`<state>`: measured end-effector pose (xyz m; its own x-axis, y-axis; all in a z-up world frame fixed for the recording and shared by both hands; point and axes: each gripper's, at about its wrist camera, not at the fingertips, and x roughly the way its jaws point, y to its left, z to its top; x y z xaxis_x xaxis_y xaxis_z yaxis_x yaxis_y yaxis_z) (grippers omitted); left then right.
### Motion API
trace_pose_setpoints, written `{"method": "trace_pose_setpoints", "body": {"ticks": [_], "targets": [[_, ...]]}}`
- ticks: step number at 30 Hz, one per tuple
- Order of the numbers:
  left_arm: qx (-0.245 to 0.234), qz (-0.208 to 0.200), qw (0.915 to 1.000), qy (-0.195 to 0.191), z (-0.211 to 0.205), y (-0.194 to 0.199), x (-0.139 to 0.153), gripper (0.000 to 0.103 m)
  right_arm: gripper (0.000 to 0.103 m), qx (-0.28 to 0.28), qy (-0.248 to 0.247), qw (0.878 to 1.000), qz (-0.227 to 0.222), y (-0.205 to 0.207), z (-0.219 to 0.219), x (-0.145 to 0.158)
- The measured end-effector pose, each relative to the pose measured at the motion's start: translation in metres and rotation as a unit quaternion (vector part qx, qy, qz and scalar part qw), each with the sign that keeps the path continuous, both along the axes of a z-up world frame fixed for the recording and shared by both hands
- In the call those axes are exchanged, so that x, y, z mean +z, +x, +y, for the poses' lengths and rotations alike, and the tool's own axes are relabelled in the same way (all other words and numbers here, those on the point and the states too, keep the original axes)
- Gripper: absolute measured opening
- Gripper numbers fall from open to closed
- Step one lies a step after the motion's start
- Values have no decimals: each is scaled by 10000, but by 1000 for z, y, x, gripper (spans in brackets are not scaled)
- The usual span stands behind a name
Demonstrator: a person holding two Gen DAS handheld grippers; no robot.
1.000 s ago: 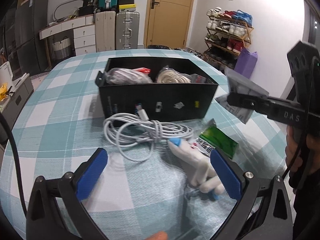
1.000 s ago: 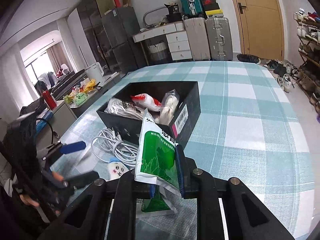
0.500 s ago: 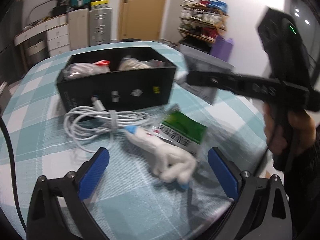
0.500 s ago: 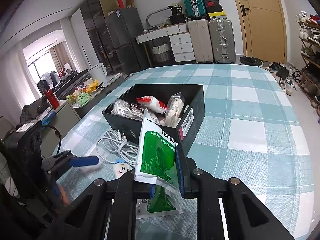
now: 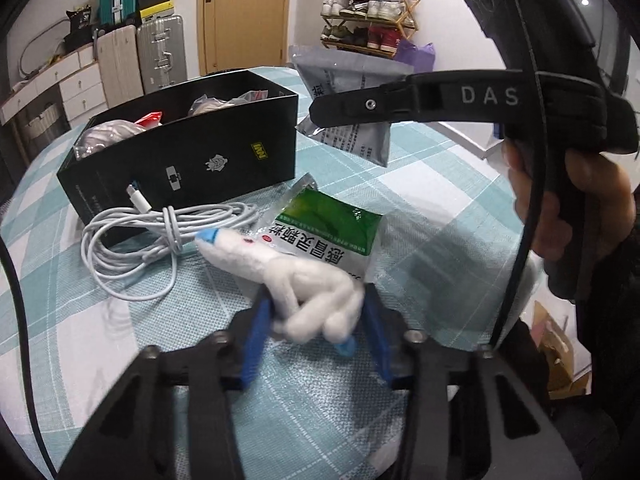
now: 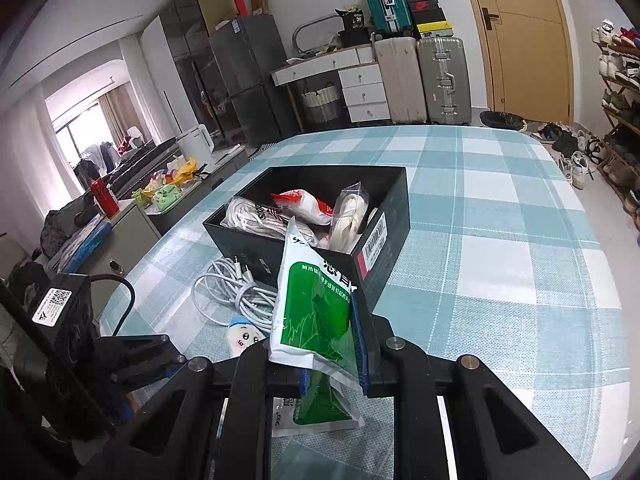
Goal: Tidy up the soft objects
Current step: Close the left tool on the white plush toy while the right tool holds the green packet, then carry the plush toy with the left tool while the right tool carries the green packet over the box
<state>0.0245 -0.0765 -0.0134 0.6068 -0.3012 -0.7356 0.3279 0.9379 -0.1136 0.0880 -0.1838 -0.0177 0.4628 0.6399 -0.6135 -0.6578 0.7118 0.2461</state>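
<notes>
White plush toy [image 5: 304,280] lies on the surface just in front of the black box [image 5: 188,160], touching a green sachet [image 5: 332,232] and beside the cable [image 5: 160,232]. Left gripper [image 5: 316,336] has just been closing; its fingers now pinch the toy's legs. Right gripper [image 6: 332,344] holds a 2nd sachet [image 6: 316,312] clamped, raised near the box. Risk: grip sits only on the limp legs, so the toy may slip out or drag the lying sachet along when lifted.
</notes>
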Motion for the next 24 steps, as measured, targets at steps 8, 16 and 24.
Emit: {"method": "trace_pose_setpoints", "body": {"ticks": [8,16,24], "targets": [[25,-219,9995,-236,13,-8,13,34,17,41,9,10000,-25,-2,1,0],[77,-529,9980,-349,26,-18,27,34,17,103,16,9999,-97,-6,5,4],[235,-782,9955,-473,45,-23,48,34,17,139,95,9997,-186,-10,7,12]]}}
